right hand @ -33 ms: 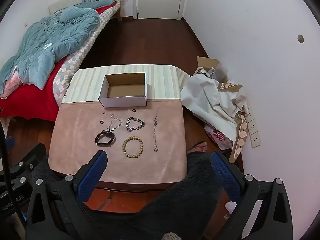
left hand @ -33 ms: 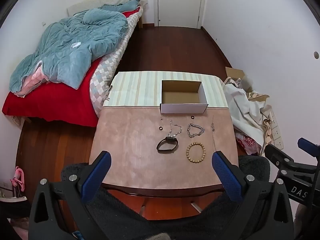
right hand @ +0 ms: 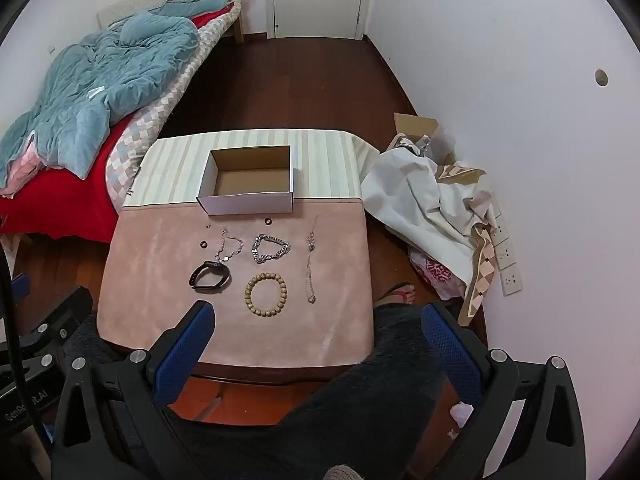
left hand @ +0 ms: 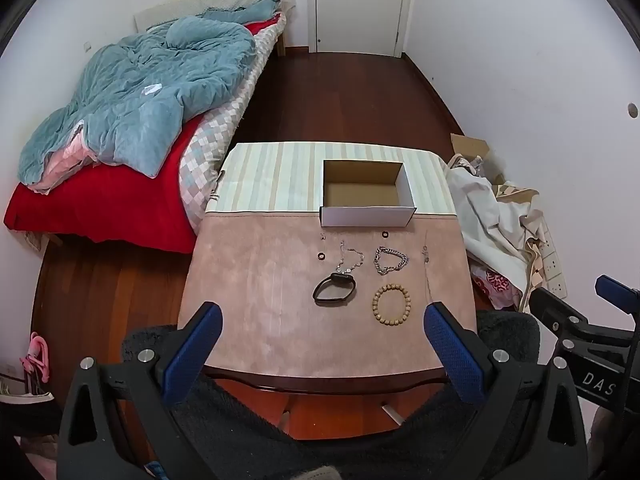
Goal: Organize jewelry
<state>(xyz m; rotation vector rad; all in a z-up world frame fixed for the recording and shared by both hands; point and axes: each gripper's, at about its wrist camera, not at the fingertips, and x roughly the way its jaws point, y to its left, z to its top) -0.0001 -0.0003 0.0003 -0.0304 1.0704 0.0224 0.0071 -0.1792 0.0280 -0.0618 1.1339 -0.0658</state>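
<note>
So we've got the jewelry all laid out on the pink half of the worktop (left hand: 256, 280): a black band (left hand: 334, 288) with a bead bracelet (left hand: 392, 304) just to its right, and behind those a thin silver chain (left hand: 350, 258) and a chunky silver bracelet (left hand: 391, 260) side by side. Over on the right a long necklace (right hand: 311, 258) runs front to back, and there are a couple of small dark rings, one (left hand: 319, 256) left of the thin chain and one (left hand: 385, 235) right up near the box (left hand: 366, 216). There's also something tiny near the box's left corner, but we can't tell what it is. The box is open, white outside and brown inside, with nothing in it, and it sits where the pink cover meets the striped cloth (left hand: 272, 176). Nothing overlaps, every piece lies apart from the others. Our left gripper (left hand: 322, 338) hangs over the near edge with its blue pads spread wide and nothing between them, and the right gripper (right hand: 318, 340) is the same, wide apart and holding nothing. We can see our dark fuzzy pants (left hand: 320, 440) below, and a sandaled foot (right hand: 400, 294) beside the worktop. Further out there's a bed (left hand: 100, 200) with a teal duvet (left hand: 152, 92) on the left, a heap of fabric (right hand: 432, 208) against the right wall, and a white door (left hand: 360, 4) at the back.
</note>
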